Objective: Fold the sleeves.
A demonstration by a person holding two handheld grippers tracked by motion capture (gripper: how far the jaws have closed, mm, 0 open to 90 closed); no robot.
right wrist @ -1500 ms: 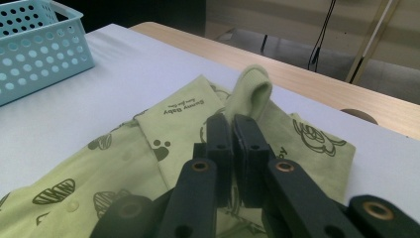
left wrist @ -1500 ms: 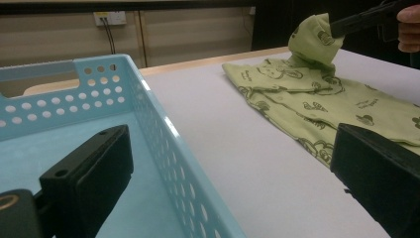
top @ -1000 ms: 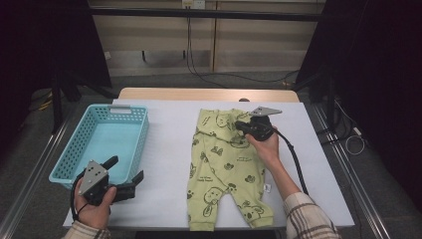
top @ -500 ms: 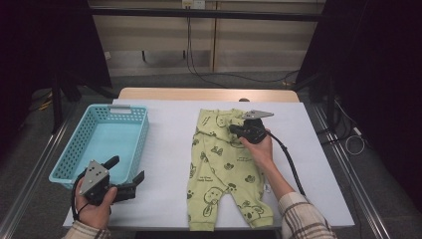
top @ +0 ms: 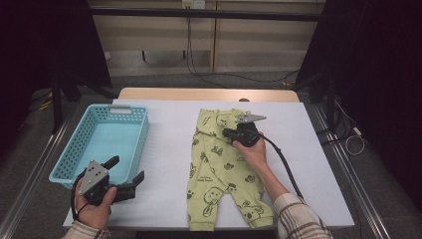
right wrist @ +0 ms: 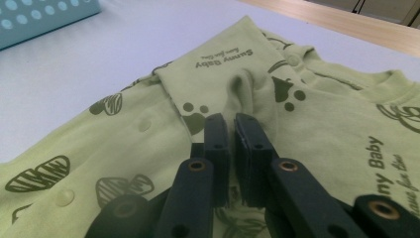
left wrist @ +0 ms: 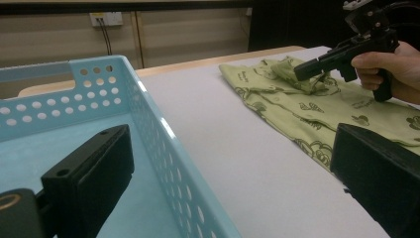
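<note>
A light green baby romper (top: 219, 169) with dark cartoon prints lies flat on the white table, legs toward me. My right gripper (top: 226, 133) rests low on its chest, held by a hand. In the right gripper view the jaws (right wrist: 233, 119) stand almost together, pinching a puckered fold of the sleeve (right wrist: 218, 69), which is folded across the romper (right wrist: 124, 144). The left gripper view shows that right gripper (left wrist: 300, 72) on the same fold. My left gripper (top: 127, 168) stands open at the table's near left corner, nothing between its jaws (left wrist: 228, 148).
A light blue perforated plastic basket (top: 124, 108) stands on the table's left side, right in front of the left gripper, with its rim (left wrist: 148, 99) between the jaws' line of sight. A black cable (top: 283, 164) trails from the right gripper across the table.
The right gripper has moved left and a little lower over the romper's chest, drawing the sleeve inward with it. The left gripper has stayed where it was.
</note>
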